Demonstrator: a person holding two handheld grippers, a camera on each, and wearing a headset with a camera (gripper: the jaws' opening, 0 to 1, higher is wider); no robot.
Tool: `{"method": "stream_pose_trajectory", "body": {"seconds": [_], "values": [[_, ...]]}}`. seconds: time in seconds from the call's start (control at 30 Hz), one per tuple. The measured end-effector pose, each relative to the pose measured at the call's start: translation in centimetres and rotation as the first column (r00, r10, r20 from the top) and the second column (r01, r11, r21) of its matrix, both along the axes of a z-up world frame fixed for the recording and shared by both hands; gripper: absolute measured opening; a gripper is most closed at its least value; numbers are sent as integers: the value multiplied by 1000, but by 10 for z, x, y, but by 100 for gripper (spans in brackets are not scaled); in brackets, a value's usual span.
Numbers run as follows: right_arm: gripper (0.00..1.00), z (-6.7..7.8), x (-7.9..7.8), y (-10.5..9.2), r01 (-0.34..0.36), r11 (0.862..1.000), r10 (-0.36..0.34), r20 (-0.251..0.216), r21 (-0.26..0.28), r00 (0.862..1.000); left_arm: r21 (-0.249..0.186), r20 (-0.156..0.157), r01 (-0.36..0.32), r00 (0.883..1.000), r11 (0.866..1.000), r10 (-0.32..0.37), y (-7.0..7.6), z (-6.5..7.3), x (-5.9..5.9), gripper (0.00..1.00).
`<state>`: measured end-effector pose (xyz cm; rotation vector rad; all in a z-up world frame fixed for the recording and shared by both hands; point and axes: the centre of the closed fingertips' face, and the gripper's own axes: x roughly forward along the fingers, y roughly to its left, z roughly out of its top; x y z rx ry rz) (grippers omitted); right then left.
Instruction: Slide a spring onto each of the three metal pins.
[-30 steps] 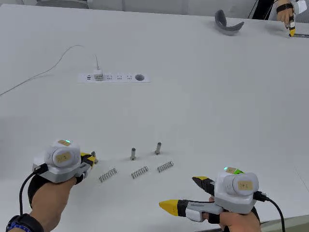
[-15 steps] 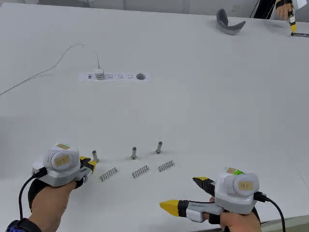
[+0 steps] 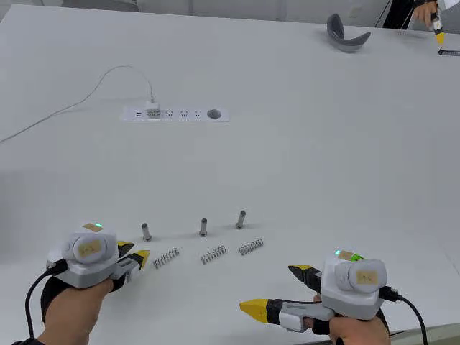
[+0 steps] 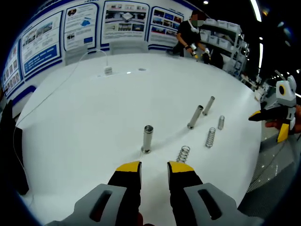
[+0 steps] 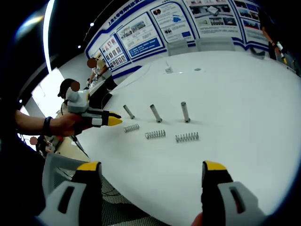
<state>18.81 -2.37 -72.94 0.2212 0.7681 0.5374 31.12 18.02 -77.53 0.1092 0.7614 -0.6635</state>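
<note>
Three short grey metal pins stand upright in a row close to the near edge of the white tabletop (image 3: 323, 144): the left pin (image 3: 146, 231), the middle pin (image 3: 203, 227) and the right pin (image 3: 241, 219). All three are bare. Just in front of each pin, towards the near edge, a small coiled metal spring lies flat: the left spring (image 3: 166, 257), the middle spring (image 3: 213, 254) and the right spring (image 3: 251, 246). None of them touches a pin. The left gripper (image 3: 135, 251), white with black, yellow-tipped jaws, is held by a hand towards the near left corner. Its jaws are a narrow gap apart and hold nothing. They point at the left pin, with their tips just beside the left spring. The right gripper (image 3: 277, 291), of the same make, sits at the near edge, to the right of the springs and well apart from them. Its jaws are spread wide and empty, pointing left. Farther back, towards the middle of the tabletop, lies a white power strip (image 3: 176, 113) with a thin white cable (image 3: 79, 100) curving off to the left edge. A grey curved object (image 3: 347, 34) rests near the far right corner, where another person's hand (image 3: 430, 13) holds a yellow-tipped tool.
</note>
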Motion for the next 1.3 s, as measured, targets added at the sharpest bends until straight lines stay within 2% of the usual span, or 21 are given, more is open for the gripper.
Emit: {"method": "stream_pose_trajectory", "body": {"seconds": [0.27,0.43,0.6,0.8,0.97,1.03,1.1,1.17,1.3], "values": [[89,0,0,3,-2,1000,2,-1,4,1000,-8,-17,16,1000,1000,-16,3,-3,-13,31],[89,-1,-1,7,-8,1000,8,-4,6,1000,-45,-31,37,999,998,-38,-2,0,-21,40],[89,-2,-2,9,-14,1000,14,-7,7,1000,-38,-30,74,997,997,-75,-6,0,-24,44],[89,0,-4,11,-21,1000,21,-6,7,1000,-5,-21,143,989,990,-143,-16,-1,-31,42],[89,0,-4,11,-23,1000,23,-4,4,1000,53,-7,240,971,969,-240,-24,-3,-36,41],[89,0,-3,10,-23,1000,23,-4,1,1000,66,-3,262,965,963,-263,-27,-3,-35,39],[89,1,-3,10,-21,1000,21,-1,1,1000,99,4,295,955,950,-296,-28,-5,-33,37],[89,1,-3,10,-20,1000,20,0,2,1000,94,3,298,954,950,-299,-31,-5,-31,36],[89,1,-3,9,-20,1000,20,1,1,1000,114,-5,318,948,941,-319,-33,-9,-26,30]]}}
